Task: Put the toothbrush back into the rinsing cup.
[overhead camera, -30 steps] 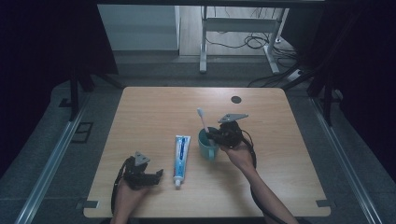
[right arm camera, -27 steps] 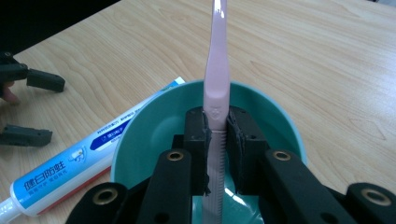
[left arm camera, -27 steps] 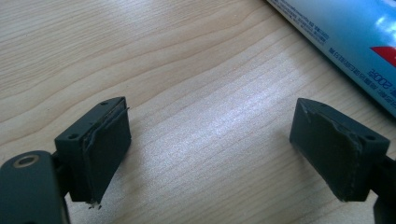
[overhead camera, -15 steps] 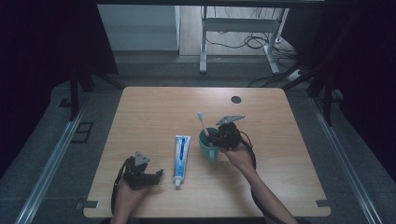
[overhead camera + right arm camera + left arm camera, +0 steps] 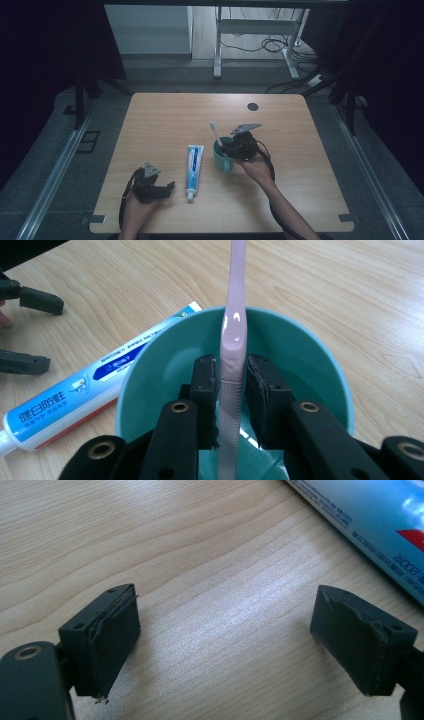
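The right tongs (image 5: 231, 385) are down inside the teal cup (image 5: 150, 365), and the pink toothbrush (image 5: 234, 330) stands between the jaws, its handle running down into the cup and its head leaning out over the rim. Those jaws have just been easing apart: there's a sliver of gap either side of the handle, so I'd call that a grip let go, the brush resting on the cup by itself. From above, the cup (image 5: 223, 159) sits near the middle of the tabletop (image 5: 165, 115), with the toothpaste tube (image 5: 194, 165) lying flat just beside it.

Here's the worry. The brush is tall and leans on the rim; if the tongs pull back at a slant, a pad could drag the handle and flip the brush out, or tip the cup toward the tube. A jaw catching the inner wall on the way up would do the same.

Over on the left, the left tongs (image 5: 227, 635) hang wide apart, nothing between them, low over bare wood near the tube (image 5: 370, 530). No trouble there unless they nudge it.
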Demonstrator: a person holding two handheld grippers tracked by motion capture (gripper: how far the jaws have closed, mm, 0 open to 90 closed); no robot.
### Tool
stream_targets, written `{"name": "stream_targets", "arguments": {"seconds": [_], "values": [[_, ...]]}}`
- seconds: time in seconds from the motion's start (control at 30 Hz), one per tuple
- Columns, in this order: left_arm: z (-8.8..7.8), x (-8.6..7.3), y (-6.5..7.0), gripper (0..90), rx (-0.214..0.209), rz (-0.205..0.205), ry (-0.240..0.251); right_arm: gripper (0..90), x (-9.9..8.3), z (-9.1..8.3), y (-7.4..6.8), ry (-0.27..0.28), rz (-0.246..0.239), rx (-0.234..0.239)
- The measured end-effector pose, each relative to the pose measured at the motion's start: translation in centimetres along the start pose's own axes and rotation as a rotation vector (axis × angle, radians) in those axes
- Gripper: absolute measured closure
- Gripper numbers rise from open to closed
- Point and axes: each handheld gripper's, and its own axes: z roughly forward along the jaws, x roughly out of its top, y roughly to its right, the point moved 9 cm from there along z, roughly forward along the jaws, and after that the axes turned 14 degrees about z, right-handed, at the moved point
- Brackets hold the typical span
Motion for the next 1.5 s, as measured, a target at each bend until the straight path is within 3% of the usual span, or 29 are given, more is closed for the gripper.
{"name": "stream_targets", "arguments": {"seconds": [0.17,0.4,0.67,1.0,1.5], "values": [[0.0,0.0,0.0,12.6,0.000,0.003,0.000,69.7,0.3,-0.5,-0.3,0.004,-0.007,0.001],[0.0,0.0,0.0,12.6,0.000,0.004,0.000,55.0,0.7,-1.5,-0.7,0.002,-0.041,-0.008],[0.0,0.0,0.0,12.6,0.000,0.004,0.000,41.1,0.9,-2.5,-0.6,-0.005,-0.032,0.000],[0.0,0.0,0.0,12.6,0.000,0.006,0.000,30.0,1.1,-3.9,-0.4,0.019,-0.028,-0.005],[0.0,0.0,0.0,12.6,0.002,0.002,0.004,5.9,-0.4,-5.9,0.7,0.010,-0.082,-0.048]]}}
